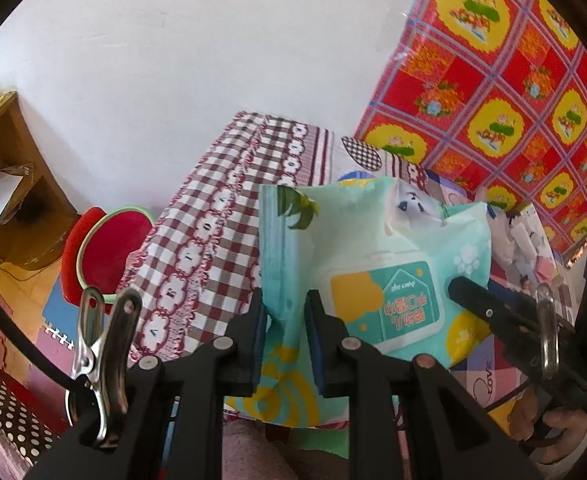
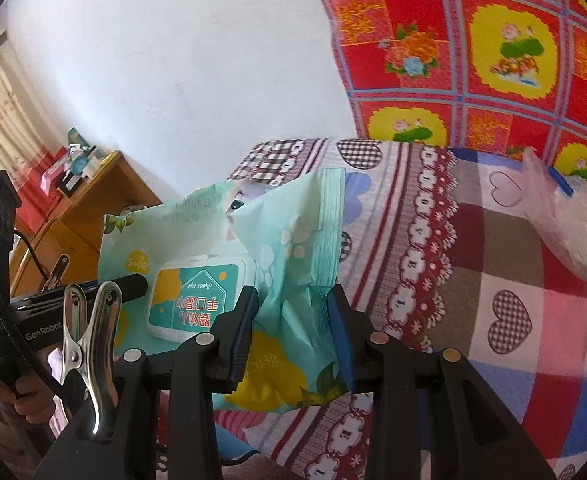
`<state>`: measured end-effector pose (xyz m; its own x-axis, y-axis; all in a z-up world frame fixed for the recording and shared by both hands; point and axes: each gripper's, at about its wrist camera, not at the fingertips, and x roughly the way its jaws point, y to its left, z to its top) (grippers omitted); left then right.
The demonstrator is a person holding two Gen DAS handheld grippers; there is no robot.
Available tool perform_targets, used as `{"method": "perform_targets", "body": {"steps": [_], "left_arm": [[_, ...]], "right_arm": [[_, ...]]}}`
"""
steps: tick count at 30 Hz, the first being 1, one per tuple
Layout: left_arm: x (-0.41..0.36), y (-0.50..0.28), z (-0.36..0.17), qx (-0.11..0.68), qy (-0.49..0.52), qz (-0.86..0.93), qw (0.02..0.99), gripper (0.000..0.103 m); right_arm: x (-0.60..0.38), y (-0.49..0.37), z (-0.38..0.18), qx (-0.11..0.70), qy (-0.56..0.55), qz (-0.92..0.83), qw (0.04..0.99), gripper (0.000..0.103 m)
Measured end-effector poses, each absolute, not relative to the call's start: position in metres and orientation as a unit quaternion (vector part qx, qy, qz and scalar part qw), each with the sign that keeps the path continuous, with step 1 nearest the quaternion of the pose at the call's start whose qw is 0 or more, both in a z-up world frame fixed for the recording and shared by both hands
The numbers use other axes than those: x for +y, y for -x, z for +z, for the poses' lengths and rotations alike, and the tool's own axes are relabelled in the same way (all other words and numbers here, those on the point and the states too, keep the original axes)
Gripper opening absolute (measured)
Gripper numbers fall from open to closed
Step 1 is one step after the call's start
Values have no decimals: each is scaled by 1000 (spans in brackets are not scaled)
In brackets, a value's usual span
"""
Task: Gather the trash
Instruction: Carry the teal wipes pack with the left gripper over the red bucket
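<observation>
A mint-green wet wipes pack (image 1: 373, 248) with a white lid and teal label hangs in the air above the bed, held from both sides. My left gripper (image 1: 286, 320) is shut on the pack's left edge, the film pinched between its blue pads. In the right wrist view my right gripper (image 2: 292, 312) is shut on the crumpled right edge of the same pack (image 2: 197, 300). Each view shows a black finger of the other gripper against the pack's far side. A hand shows at the outer lower corner of each view.
The bed (image 2: 473, 264) has a patchwork sheet with checks and hearts. A white plastic bag (image 2: 565, 232) lies on it at the right. A red and yellow floral cloth (image 1: 513, 92) hangs behind. A wooden shelf (image 1: 9, 168) and a red stool (image 1: 109, 252) stand to the left.
</observation>
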<state>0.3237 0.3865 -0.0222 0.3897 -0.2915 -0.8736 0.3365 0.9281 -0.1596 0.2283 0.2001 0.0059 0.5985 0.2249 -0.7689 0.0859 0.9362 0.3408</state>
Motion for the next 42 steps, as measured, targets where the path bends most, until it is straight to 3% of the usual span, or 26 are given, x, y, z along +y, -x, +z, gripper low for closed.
{"method": "perform_targets", "body": {"steps": [42], "left_arm": [[535, -378, 10, 483, 60, -101, 868, 20]], "right_arm": [[332, -324, 27, 438, -135, 135, 879, 37]]}}
